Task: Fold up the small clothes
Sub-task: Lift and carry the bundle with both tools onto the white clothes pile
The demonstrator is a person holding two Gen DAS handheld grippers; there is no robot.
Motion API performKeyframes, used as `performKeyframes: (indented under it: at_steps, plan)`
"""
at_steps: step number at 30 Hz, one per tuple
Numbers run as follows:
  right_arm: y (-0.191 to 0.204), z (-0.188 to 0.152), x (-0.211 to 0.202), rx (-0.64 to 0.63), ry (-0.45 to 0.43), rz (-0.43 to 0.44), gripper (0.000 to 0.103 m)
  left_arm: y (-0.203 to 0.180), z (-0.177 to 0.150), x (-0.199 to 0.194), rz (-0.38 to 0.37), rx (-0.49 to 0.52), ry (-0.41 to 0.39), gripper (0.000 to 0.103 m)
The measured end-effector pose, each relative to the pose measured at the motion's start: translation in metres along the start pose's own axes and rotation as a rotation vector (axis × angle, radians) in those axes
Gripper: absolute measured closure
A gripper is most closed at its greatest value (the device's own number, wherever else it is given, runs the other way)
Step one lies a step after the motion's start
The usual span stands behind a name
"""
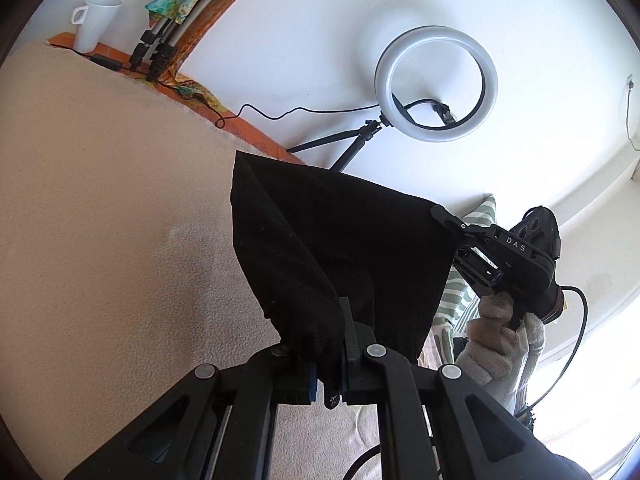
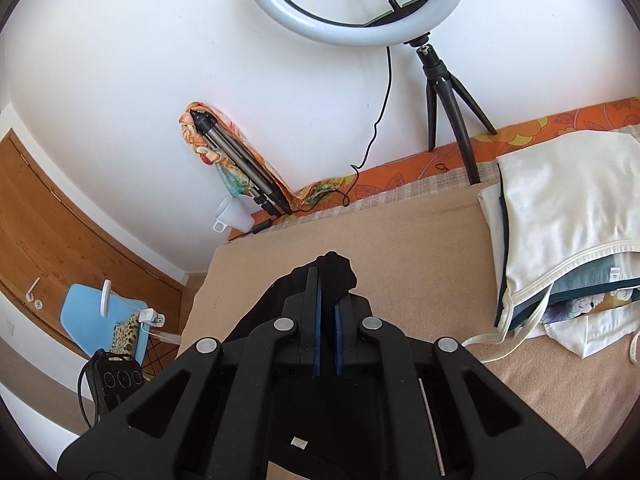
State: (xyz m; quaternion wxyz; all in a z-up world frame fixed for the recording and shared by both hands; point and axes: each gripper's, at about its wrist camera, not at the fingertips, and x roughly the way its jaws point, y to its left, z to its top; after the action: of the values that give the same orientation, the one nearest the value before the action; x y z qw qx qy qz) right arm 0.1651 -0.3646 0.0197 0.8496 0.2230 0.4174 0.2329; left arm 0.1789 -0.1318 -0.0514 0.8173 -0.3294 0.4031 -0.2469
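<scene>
A small black garment [image 1: 344,240] hangs stretched in the air between my two grippers, above the beige blanket [image 1: 100,220]. My left gripper [image 1: 334,344] is shut on its near corner. My right gripper [image 1: 450,220] shows in the left wrist view, held in a gloved hand, shut on the far corner. In the right wrist view the right gripper [image 2: 328,292] pinches a bunch of the black garment [image 2: 338,274], which droops down to the left of the fingers.
A pile of white and patterned clothes [image 2: 560,216] lies on the blanket at the right. A ring light on a tripod [image 2: 440,80] stands at the back by the wall. A white mug [image 2: 232,212] and a folded tripod [image 2: 240,164] lie at the back left.
</scene>
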Motion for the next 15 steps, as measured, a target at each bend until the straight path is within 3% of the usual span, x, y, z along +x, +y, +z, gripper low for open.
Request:
performKeyframes:
  at_steps: [15]
  plan:
    - [-0.086, 0.069, -0.070, 0.033, -0.127, -0.114, 0.097, -0.085, 0.026, 0.113, -0.095, 0.129, 0.034, 0.099]
